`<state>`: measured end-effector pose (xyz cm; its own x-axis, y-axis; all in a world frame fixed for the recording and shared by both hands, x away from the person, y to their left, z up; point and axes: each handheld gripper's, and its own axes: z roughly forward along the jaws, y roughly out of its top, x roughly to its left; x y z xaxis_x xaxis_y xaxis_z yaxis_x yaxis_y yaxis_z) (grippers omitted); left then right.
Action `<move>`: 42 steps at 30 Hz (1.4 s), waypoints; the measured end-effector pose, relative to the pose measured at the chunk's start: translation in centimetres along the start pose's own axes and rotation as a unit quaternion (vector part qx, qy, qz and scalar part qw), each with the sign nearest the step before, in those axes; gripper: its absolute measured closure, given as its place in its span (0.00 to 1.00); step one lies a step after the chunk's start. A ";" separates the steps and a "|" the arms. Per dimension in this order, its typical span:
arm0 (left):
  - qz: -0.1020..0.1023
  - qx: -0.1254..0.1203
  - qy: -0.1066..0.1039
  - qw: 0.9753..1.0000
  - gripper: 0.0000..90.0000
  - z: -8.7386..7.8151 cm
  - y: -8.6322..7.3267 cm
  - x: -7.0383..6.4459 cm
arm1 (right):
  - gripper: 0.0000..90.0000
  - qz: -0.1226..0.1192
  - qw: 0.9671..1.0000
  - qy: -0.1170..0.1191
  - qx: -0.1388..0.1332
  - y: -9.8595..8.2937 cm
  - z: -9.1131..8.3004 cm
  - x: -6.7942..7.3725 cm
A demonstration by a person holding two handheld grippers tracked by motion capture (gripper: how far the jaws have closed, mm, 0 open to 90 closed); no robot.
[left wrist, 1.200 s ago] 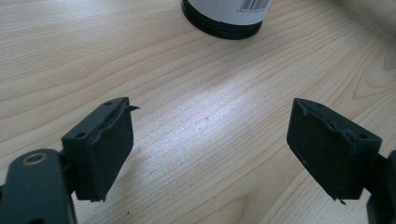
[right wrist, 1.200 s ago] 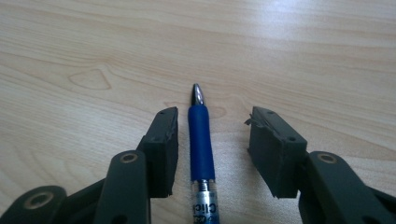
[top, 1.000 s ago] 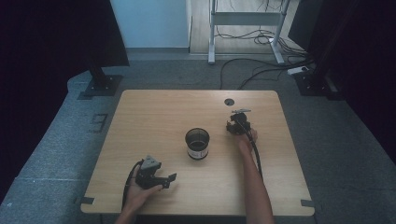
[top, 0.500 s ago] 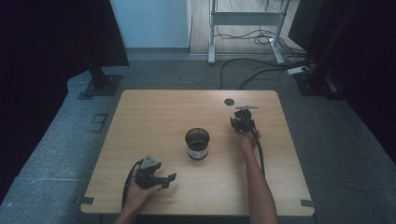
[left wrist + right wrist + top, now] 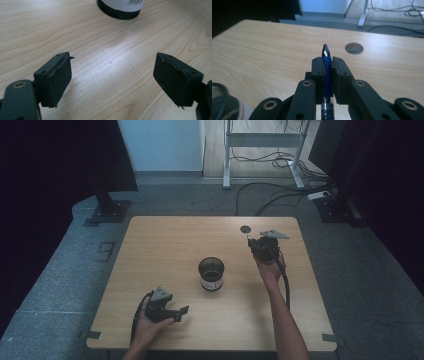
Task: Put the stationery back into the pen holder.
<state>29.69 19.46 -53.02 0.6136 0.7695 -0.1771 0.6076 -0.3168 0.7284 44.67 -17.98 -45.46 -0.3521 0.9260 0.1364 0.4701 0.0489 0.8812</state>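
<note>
Right gripper [image 5: 327, 68] fingers clamped on blue plastic pen [image 5: 326, 65], held off the light wooden counter [image 5: 165, 245]; drop into black mesh cup [image 5: 211, 273] pending; left gripper [image 5: 112, 80] fingers open, idle.

"Click" printed on the blue pen [image 5: 327, 75], barcode on the cup's label [image 5: 136, 2], digits unreadable

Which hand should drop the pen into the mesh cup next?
Right. Its tongs are shut on the blue pen, near the mesh cup. The left tongs are open, holding nothing.
</note>
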 end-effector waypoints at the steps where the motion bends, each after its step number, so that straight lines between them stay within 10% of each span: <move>1: 0.000 0.000 0.000 1.000 0.17 0.0 0.0 0.0 | 0.88 0.000 1.000 0.000 0.000 0.0 0.0 0.0; 20: 0.002 0.006 -0.001 1.000 0.17 0.1 0.0 0.0 | 0.88 -0.023 0.996 0.057 -0.067 2.7 -3.4 4.0; 42: 0.002 0.009 -0.003 1.000 0.17 0.1 0.0 0.0 | 0.87 -0.048 0.988 0.111 -0.094 5.3 -2.8 10.1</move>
<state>29.72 19.42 -53.13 0.6188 0.7652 -0.1780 0.6139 -0.3296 0.7172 41.35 -9.39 -38.12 -0.5663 0.8145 0.1260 0.2747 0.0424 0.9606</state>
